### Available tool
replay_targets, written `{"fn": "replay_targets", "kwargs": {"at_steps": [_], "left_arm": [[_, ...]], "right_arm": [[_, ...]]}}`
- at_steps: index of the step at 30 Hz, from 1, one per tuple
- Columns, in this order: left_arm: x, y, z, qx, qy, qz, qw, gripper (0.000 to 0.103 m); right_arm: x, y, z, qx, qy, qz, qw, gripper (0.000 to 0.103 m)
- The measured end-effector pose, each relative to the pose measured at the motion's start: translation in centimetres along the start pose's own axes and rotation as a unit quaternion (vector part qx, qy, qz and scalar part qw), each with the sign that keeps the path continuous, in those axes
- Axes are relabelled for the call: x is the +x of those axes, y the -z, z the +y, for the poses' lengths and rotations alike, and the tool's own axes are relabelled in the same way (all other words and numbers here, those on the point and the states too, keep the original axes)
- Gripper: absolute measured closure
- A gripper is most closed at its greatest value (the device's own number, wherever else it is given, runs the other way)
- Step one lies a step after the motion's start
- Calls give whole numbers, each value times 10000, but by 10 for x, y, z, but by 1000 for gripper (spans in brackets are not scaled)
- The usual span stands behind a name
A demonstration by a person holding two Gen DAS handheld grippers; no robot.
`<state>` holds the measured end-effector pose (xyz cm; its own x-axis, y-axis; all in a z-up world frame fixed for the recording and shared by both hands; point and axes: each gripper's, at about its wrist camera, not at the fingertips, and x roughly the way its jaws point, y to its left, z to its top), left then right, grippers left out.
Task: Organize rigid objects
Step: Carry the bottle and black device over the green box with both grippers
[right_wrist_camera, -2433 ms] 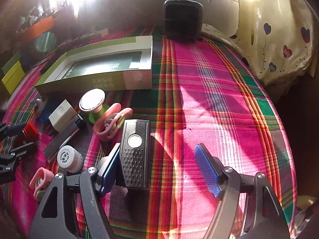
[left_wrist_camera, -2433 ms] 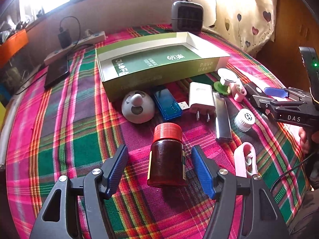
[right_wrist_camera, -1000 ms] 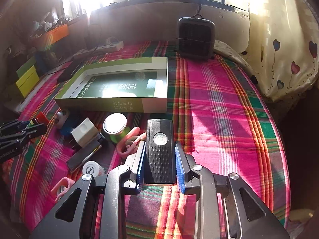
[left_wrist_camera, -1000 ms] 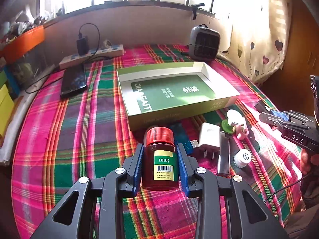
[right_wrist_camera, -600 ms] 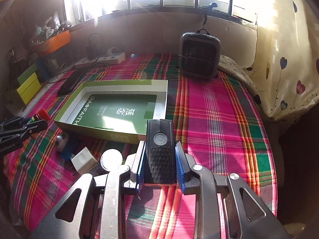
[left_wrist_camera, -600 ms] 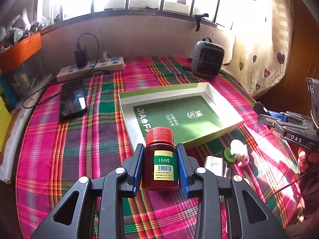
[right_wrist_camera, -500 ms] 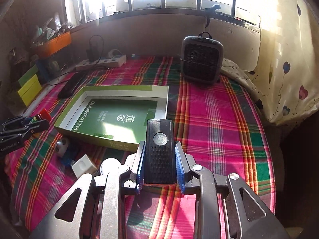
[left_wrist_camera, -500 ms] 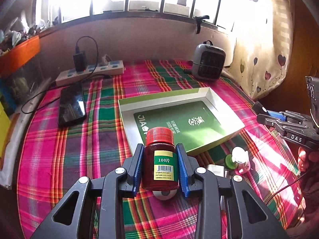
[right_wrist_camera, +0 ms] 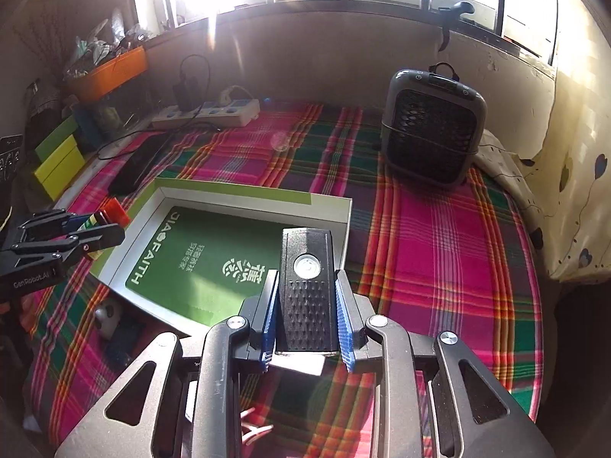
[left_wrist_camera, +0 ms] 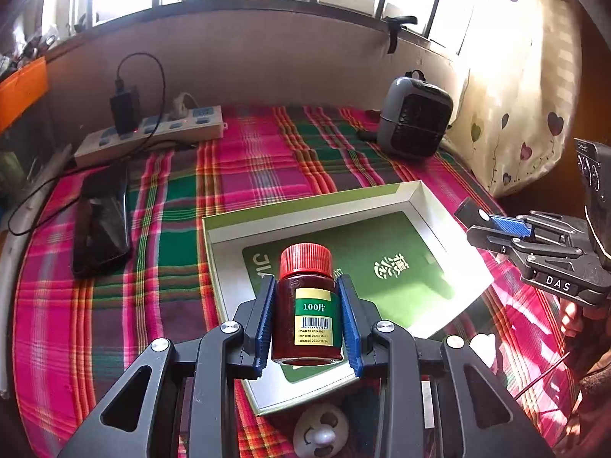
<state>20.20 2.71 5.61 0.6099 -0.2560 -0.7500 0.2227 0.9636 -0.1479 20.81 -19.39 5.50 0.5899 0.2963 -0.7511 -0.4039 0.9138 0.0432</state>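
My left gripper is shut on a brown pill bottle with a red cap, held upright above the near left part of the open green box. My right gripper is shut on a black textured device with a round button, held above the box's near right corner. The right gripper also shows at the right edge of the left wrist view. The left gripper with the bottle shows at the left of the right wrist view.
A small grey heater stands at the back right on the plaid cloth. A power strip with a charger and a black phone lie at the back left. A white round face-shaped object lies below the box's near wall.
Both grippers have risen and moved forward over the green box, still holding the bottle and the black device. The small items on the cloth have dropped out of view below them.
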Motion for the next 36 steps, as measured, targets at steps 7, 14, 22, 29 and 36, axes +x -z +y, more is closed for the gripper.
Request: {"fn": "replay_targets", "kwargs": {"at_steps": [7, 14, 22, 29, 36], "left_arm": [[27, -8, -1, -7, 23, 188, 9998, 72], [44, -11, 0, 8, -37, 296, 9996, 72], [55, -10, 2, 16, -137, 415, 9990, 72], [57, -11, 0, 65, -234, 395, 9989, 72], [59, -10, 0, 107, -290, 387, 9988, 72]], "right_arm": [[30, -10, -1, -49, -104, 235, 9997, 75], [52, -19, -2, -111, -134, 377, 9991, 75], [67, -16, 4, -274, -80, 477, 9985, 75], [70, -18, 4, -275, -55, 440, 9986, 75], [72, -17, 7, -284, -63, 400, 9988, 75]]}}
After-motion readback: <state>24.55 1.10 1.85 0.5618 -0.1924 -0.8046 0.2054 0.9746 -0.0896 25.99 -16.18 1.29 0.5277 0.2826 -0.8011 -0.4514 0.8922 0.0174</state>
